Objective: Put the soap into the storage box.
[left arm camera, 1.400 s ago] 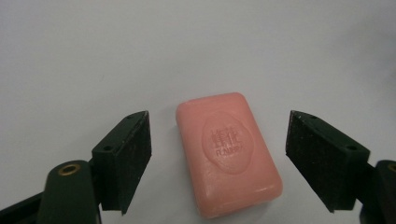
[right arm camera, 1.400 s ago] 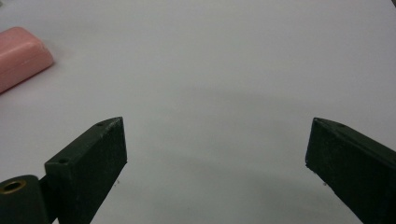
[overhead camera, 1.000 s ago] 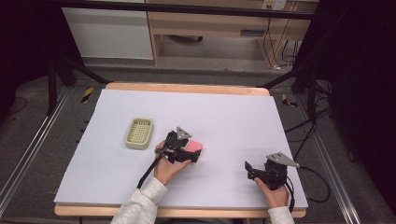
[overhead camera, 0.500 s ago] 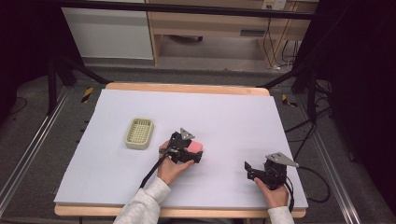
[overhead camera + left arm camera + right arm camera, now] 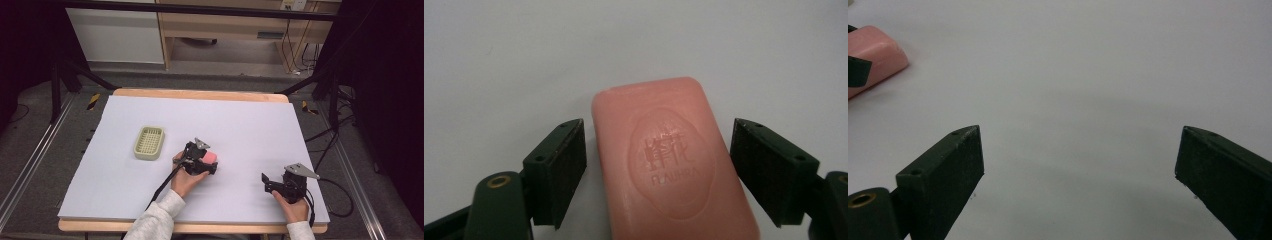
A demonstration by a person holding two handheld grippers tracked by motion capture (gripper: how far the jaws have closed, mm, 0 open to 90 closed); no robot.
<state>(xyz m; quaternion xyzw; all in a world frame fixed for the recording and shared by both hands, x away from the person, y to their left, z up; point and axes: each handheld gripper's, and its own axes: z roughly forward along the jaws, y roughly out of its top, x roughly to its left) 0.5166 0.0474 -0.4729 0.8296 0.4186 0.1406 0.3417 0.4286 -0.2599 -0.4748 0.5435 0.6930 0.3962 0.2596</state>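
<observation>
A: Left hand-held gripper (image 5: 214, 163), high view: status?
B: It sits at mid-worktop, held by the left hand (image 5: 184, 177). A pink soap bar (image 5: 209, 157) lies at its jaw end. A pale green slotted soap dish (image 5: 149, 142) stands well apart on its left side, on the white worktop (image 5: 250, 125).

A: Right hand-held gripper (image 5: 266, 180), same view?
B: It rests near the front edge, held by the right hand (image 5: 292, 206), a grey three-cornered plate on top. Its jaws point toward the left hand-held gripper; the two are well apart.

A: Left gripper view?
B: The jaws are spread. The soap bar lies flat between them, stamped face up, with a narrow gap visible at each pad (image 5: 569, 170); neither pad touches it.

A: Right gripper view?
B: The jaws are spread wide over bare worktop, with nothing between them. The soap bar shows far ahead to the upper left, with one dark jaw tip of the other gripper beside it.
</observation>
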